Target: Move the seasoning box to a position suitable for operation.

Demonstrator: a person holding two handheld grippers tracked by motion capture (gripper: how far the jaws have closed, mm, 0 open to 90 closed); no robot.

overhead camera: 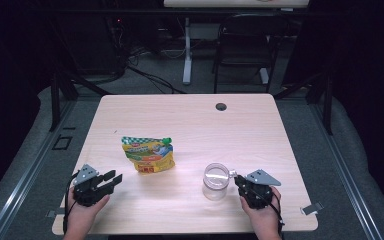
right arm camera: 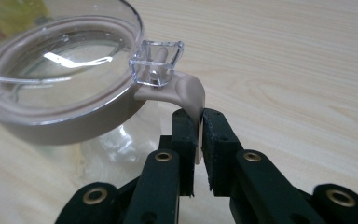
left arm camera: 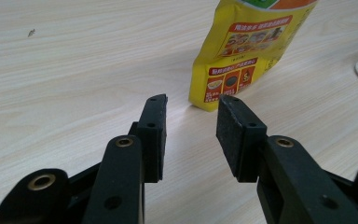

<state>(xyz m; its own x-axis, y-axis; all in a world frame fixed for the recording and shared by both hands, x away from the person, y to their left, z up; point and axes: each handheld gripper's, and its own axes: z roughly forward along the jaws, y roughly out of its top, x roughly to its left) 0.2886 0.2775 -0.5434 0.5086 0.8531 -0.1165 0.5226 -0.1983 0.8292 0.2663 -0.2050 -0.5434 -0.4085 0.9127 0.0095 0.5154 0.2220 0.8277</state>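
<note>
A yellow snack pouch (overhead camera: 147, 154) with a green cap lies flat on the wooden table (overhead camera: 190, 120), left of centre. Its bottom edge (left arm camera: 242, 51) lies just ahead of my left gripper (left arm camera: 191, 105), which is open with nothing between its pads; in the high view that gripper (overhead camera: 111, 178) rests near the table's front left. A clear jar (overhead camera: 215, 181) with a transparent lid (right arm camera: 60, 70) stands at the front right. My right gripper (right arm camera: 198, 114) is shut on the jar lid's beige latch tab (right arm camera: 191, 95); from above it (overhead camera: 238, 181) sits right beside the jar.
A round cable hole (overhead camera: 221, 106) sits near the table's far edge. Beyond the table stand a black chair (overhead camera: 245, 47) and a desk leg (overhead camera: 187, 50), with cables on the floor. A small metal clip (overhead camera: 311, 209) lies at the front right corner.
</note>
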